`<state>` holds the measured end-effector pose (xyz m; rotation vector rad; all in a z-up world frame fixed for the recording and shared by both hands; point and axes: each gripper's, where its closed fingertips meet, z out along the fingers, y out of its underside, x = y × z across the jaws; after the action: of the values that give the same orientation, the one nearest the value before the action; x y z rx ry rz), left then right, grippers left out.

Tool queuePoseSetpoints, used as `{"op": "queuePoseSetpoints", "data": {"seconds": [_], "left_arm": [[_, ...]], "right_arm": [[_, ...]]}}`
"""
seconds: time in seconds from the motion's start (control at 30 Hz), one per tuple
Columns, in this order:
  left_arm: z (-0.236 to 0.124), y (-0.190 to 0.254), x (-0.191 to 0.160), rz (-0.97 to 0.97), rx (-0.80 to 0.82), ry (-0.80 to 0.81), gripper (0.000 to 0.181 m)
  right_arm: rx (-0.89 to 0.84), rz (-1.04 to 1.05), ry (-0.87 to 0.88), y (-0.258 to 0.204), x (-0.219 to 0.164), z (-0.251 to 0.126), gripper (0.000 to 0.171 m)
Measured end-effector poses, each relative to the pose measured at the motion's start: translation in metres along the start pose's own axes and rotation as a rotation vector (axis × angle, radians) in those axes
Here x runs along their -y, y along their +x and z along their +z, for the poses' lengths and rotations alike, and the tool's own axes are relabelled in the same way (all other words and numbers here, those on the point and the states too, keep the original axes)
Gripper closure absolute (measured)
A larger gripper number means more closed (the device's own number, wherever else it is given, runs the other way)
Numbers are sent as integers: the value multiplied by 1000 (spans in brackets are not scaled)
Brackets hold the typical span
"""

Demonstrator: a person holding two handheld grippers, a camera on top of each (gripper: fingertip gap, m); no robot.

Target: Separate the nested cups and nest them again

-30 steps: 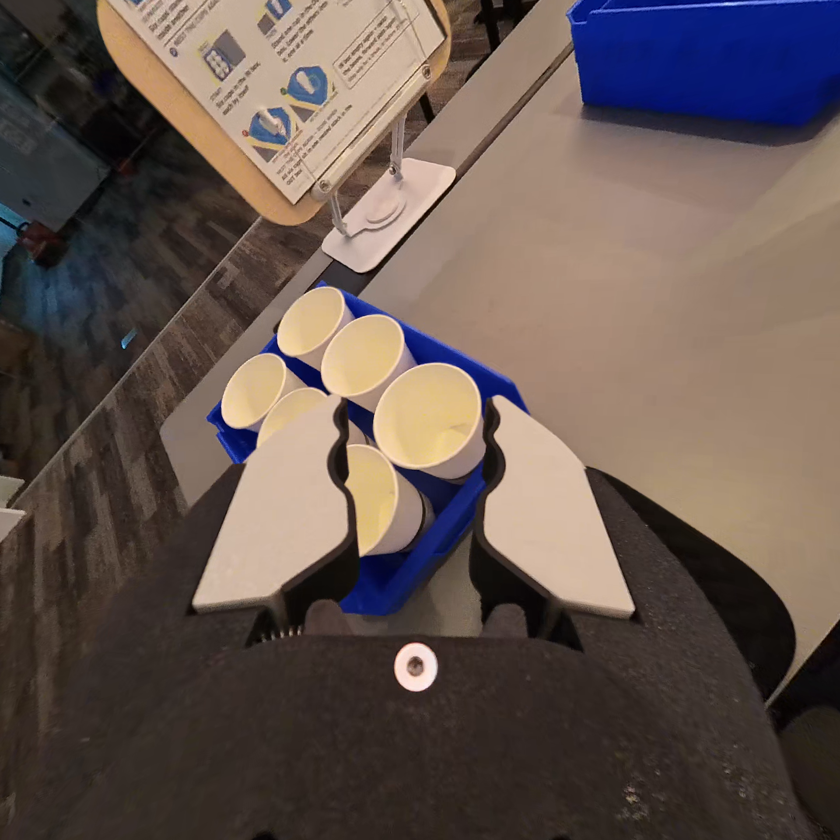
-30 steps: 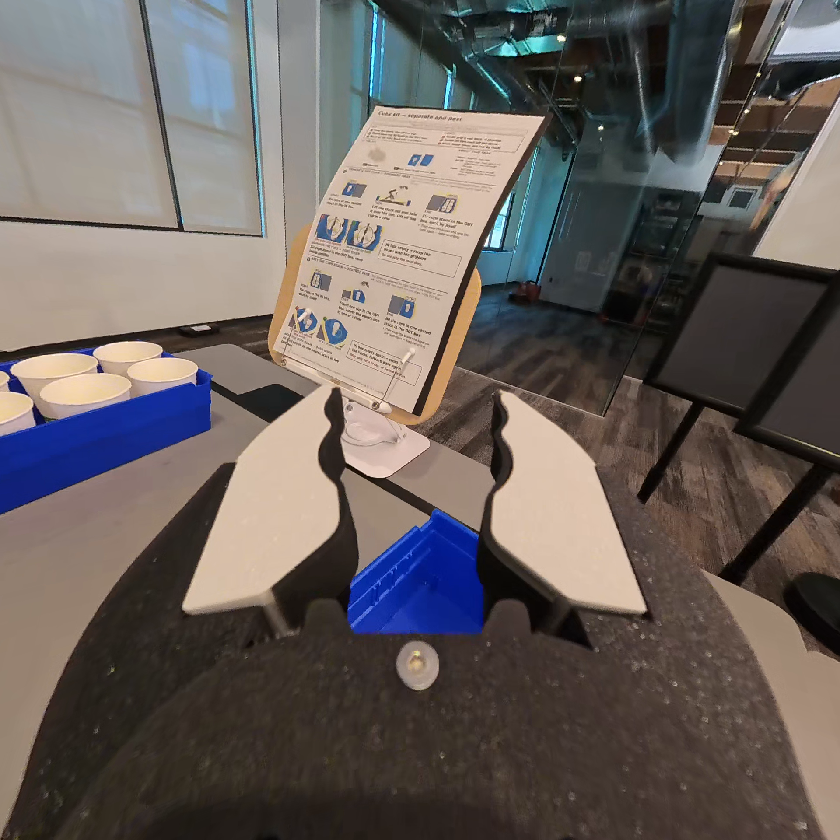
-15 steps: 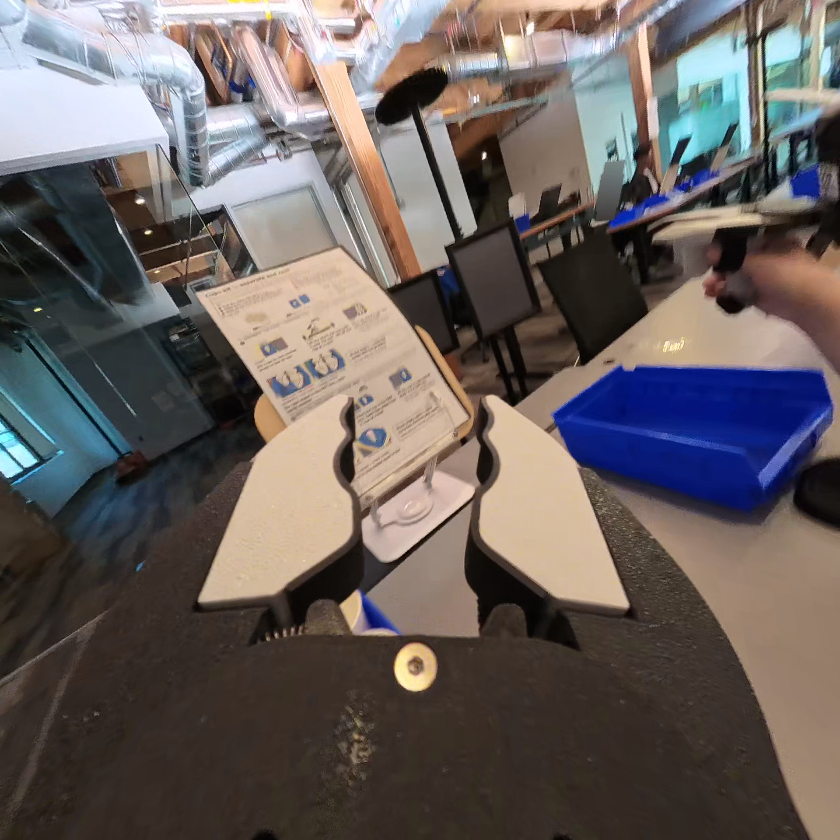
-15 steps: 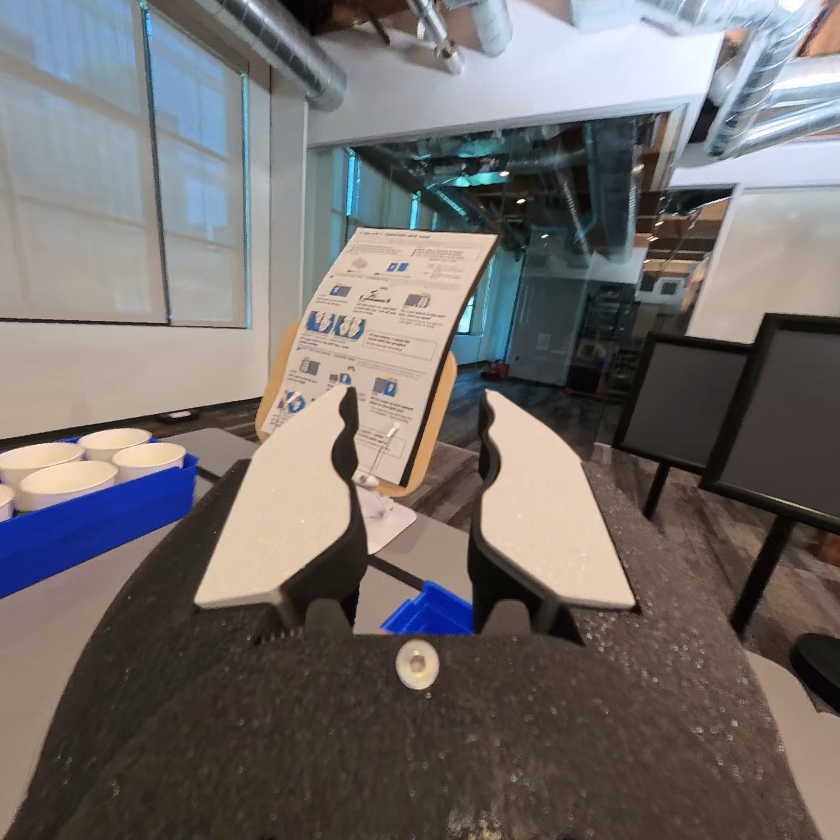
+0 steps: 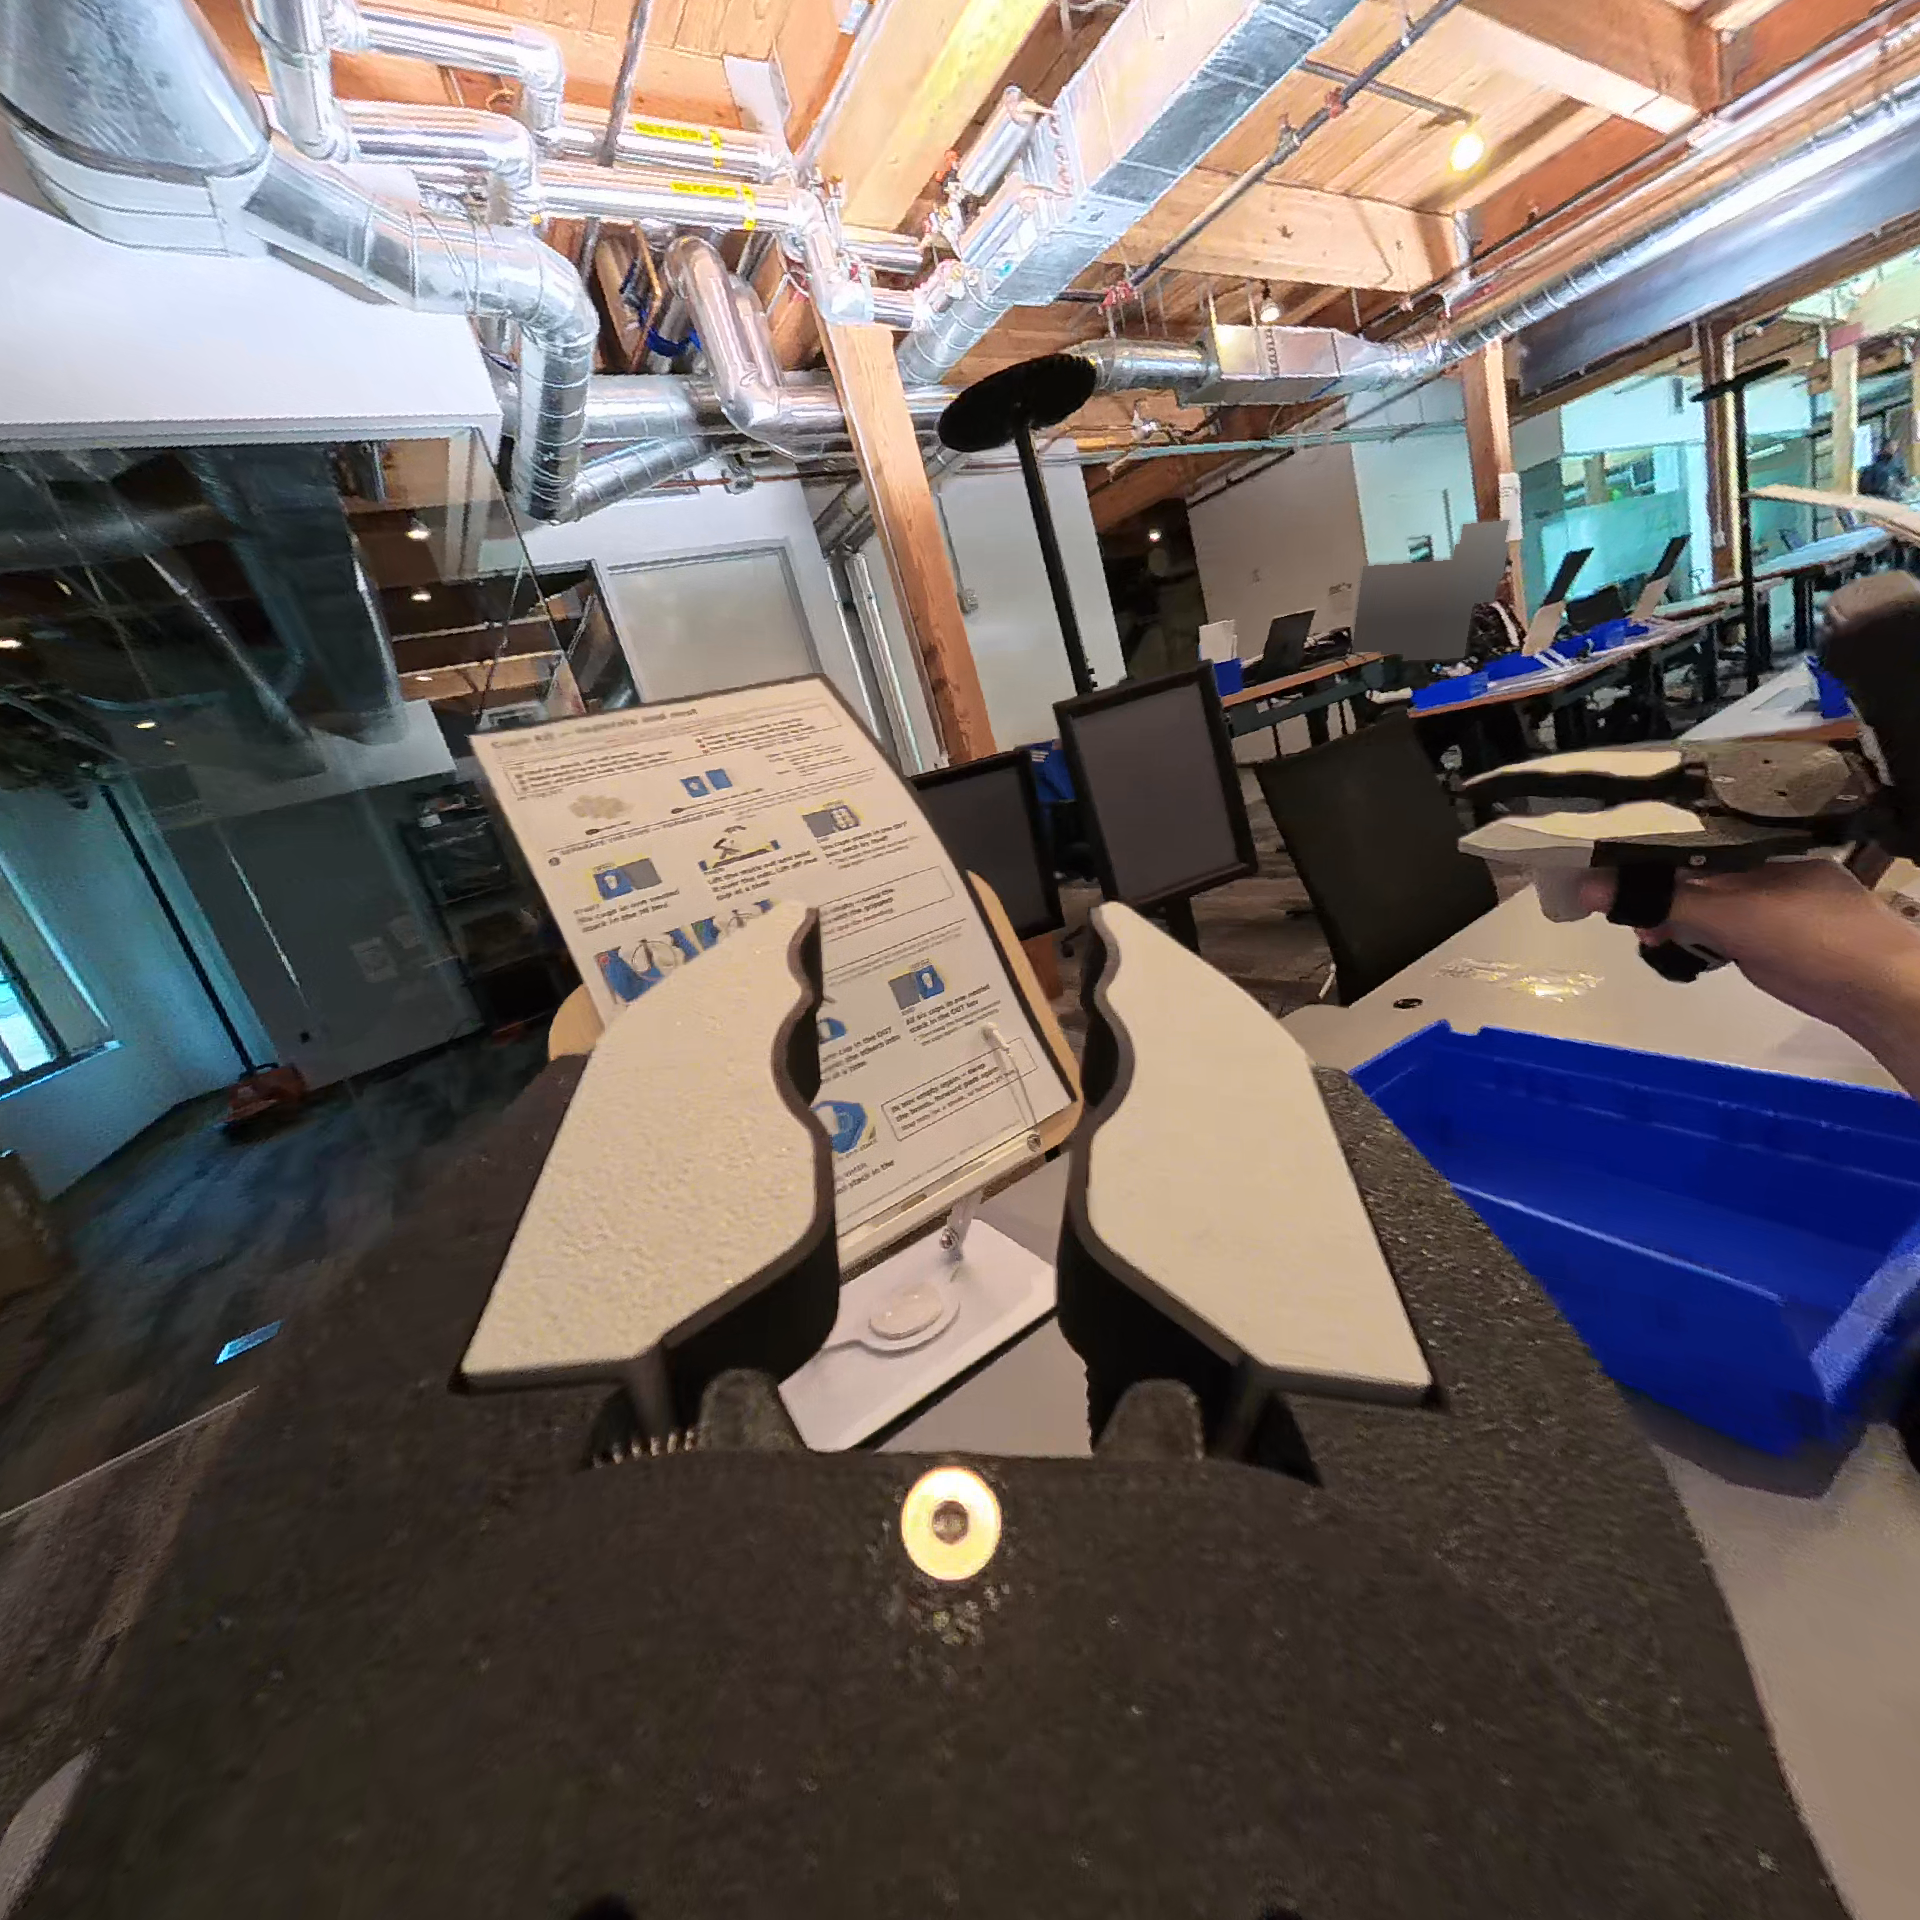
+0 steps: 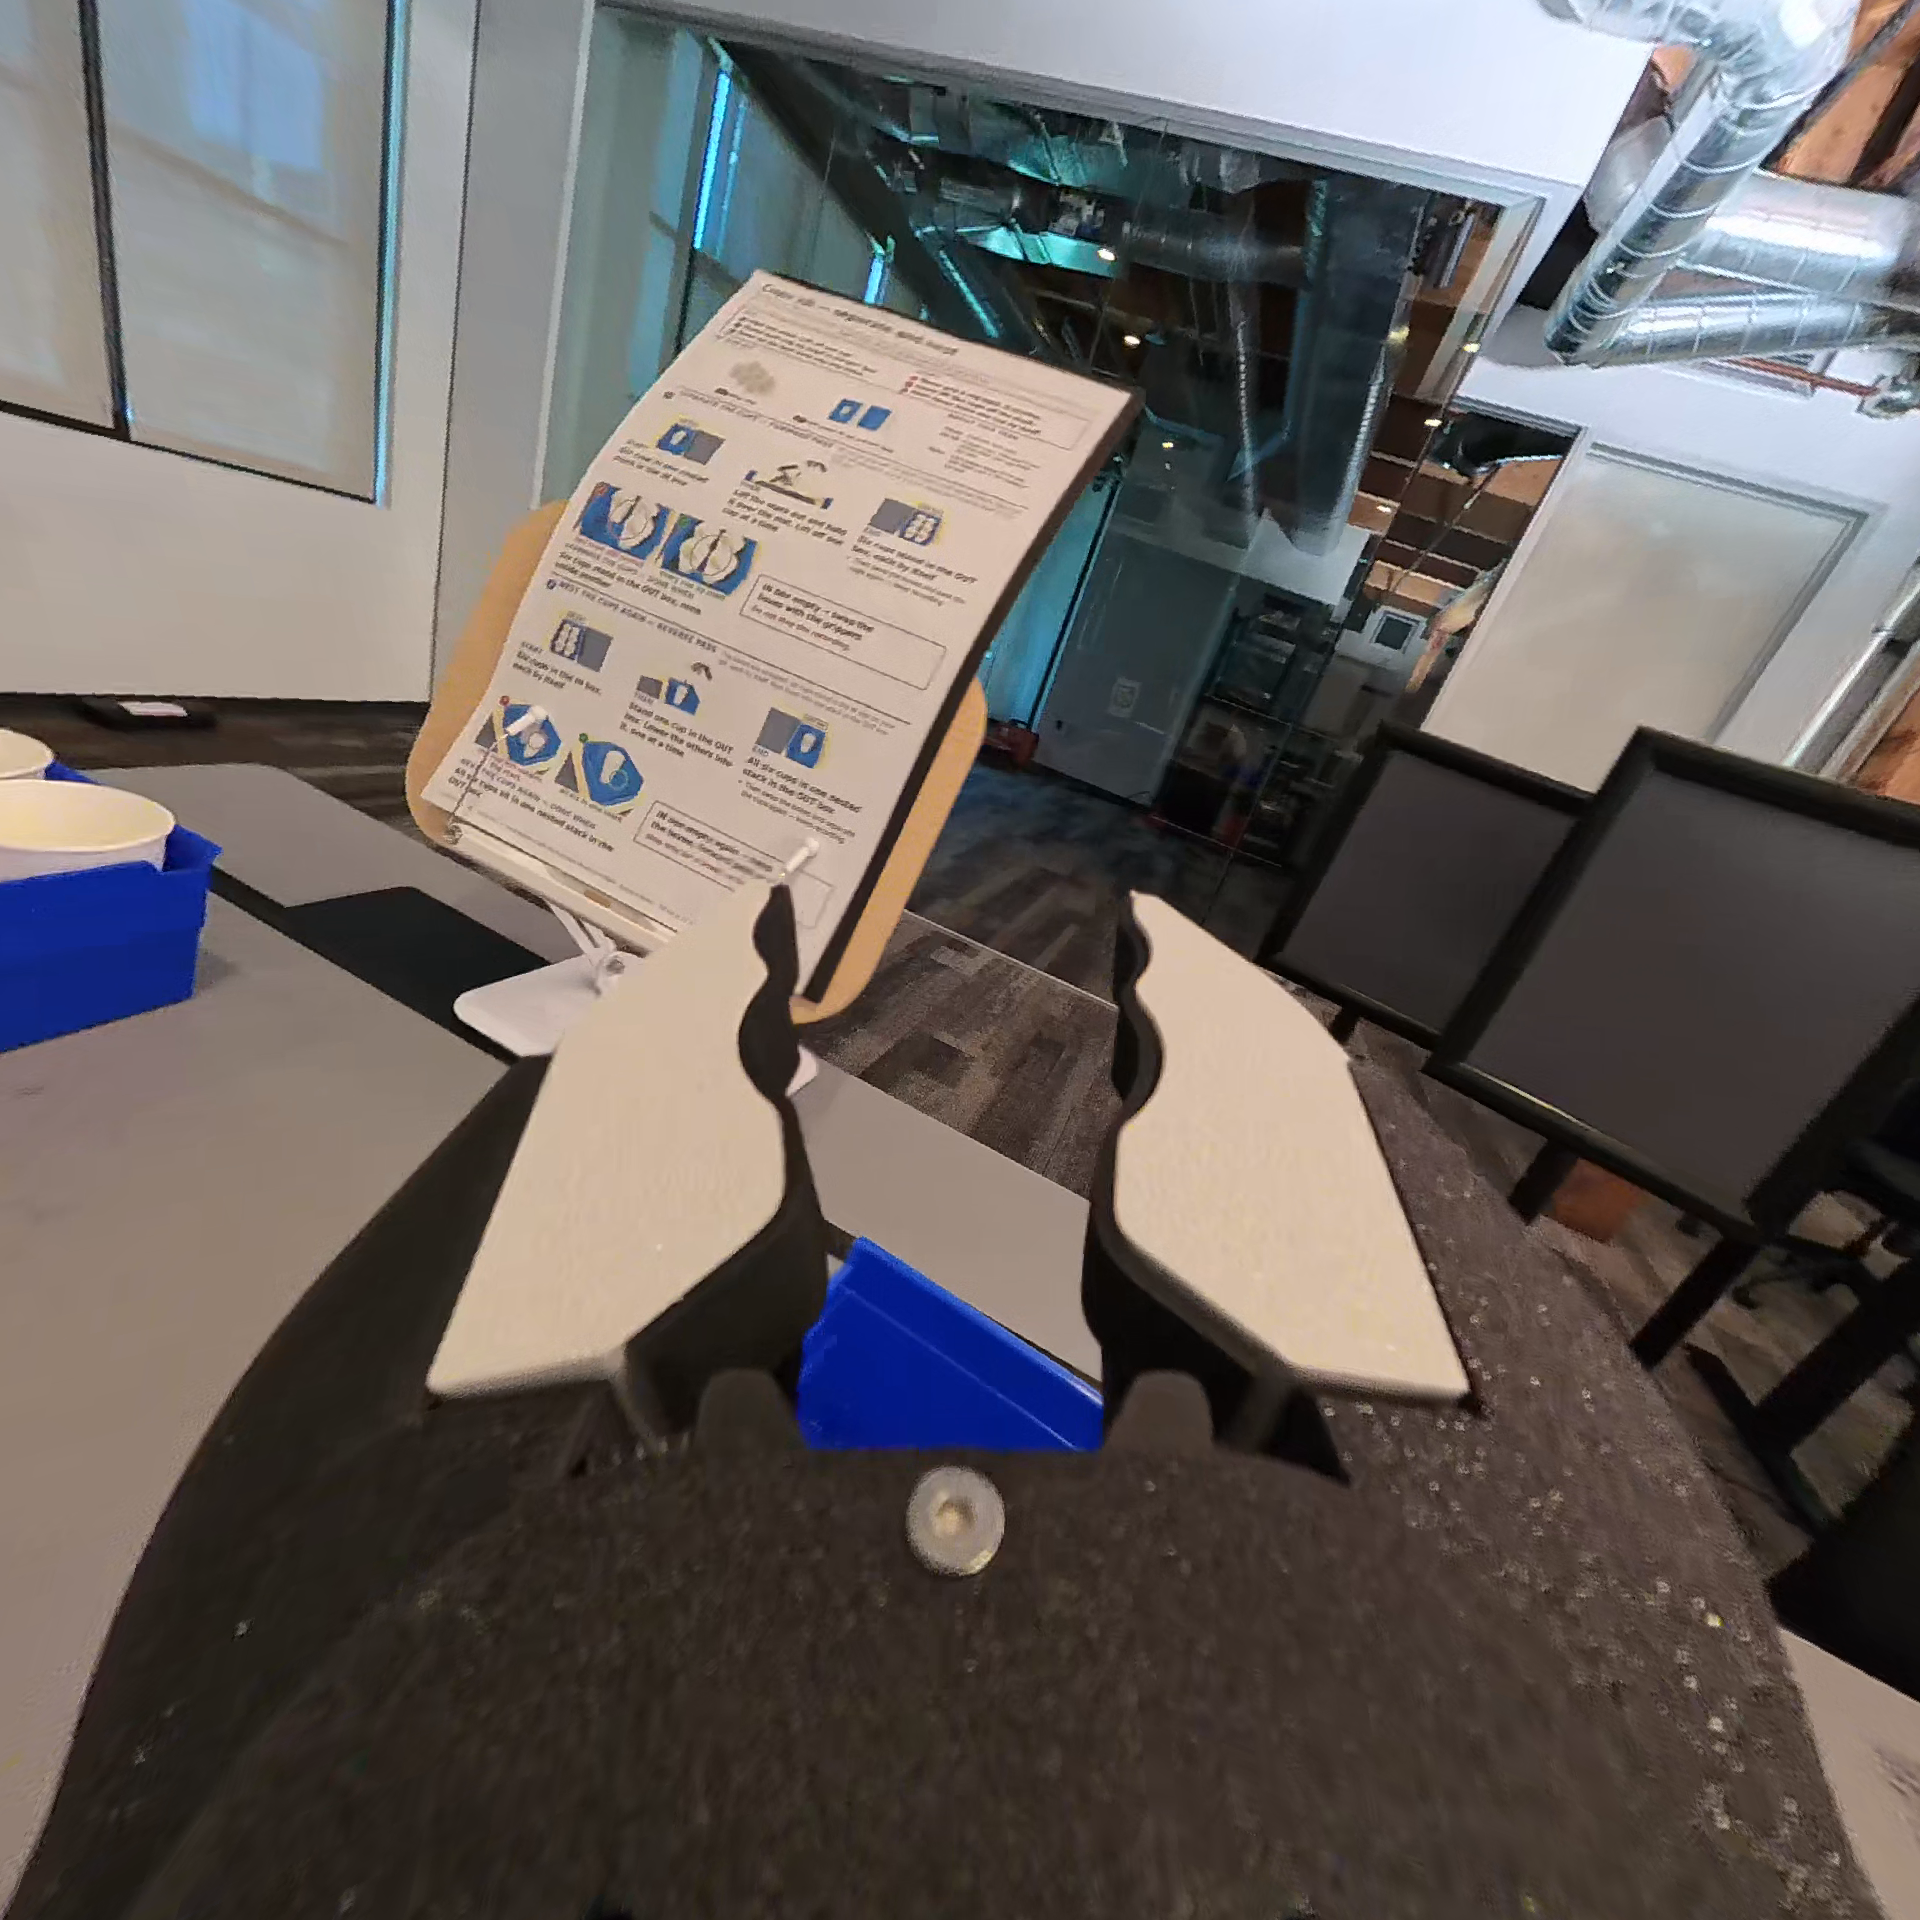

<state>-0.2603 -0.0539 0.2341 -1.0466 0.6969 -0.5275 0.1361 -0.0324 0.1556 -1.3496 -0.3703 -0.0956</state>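
Above the grey table (image 6: 208, 1122), the left gripper (image 5: 948, 971) and right gripper (image 6: 945, 951) both gape wide and hold nothing, facing the instruction sheet (image 6: 790, 613), white cups (image 6: 73, 826) off left.

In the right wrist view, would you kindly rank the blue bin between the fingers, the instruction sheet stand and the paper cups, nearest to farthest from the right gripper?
1. Blue bin, just below the right gripper.
2. Instruction sheet stand, ahead, slightly left.
3. Paper cups, far left, in another bin.
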Motion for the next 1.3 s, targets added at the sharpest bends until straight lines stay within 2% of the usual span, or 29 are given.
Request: {"op": "queuePoseSetpoints", "data": {"seconds": [0.13, 0.23, 0.33, 0.47, 0.63, 0.7, 0.83, 0.93, 1.03, 1.2, 1.3], "left_arm": [[1, -25, -24, -57, 36, -56, 134], [2, -38, -35, -102, 54, -62, 118], [2, -44, -28, -183, 70, 6, 112], [8, -30, -25, -316, -2, 59, 118], [24, 3, -33, -311, -102, 11, 123], [27, 16, -32, -271, -114, 14, 126], [32, 35, -31, -154, -109, 10, 130], [36, 48, -31, -128, -125, 29, 139], [38, 53, -32, -126, -150, 26, 147], [43, 37, -32, -127, -114, -10, 162], [48, 24, -44, -156, -96, -60, 163]], "right_arm": [[58, 39, -42, -20, -9, 12, 112], [28, 17, -74, -27, -14, 16, 113], [-19, -47, -79, -31, -5, 14, 113], [-27, -48, -13, -38, 23, 8, 113], [57, 24, 30, -46, 41, 18, 120], [87, 29, 4, -47, 34, 27, 124], [79, -58, -84, -46, 1, 34, 141], [82, -61, -176, -44, -21, 40, 142], [109, -37, -184, -49, -26, 42, 141], [118, -2, -202, -49, -32, 41, 140], [135, 29, -215, -51, -36, 41, 140]]}}
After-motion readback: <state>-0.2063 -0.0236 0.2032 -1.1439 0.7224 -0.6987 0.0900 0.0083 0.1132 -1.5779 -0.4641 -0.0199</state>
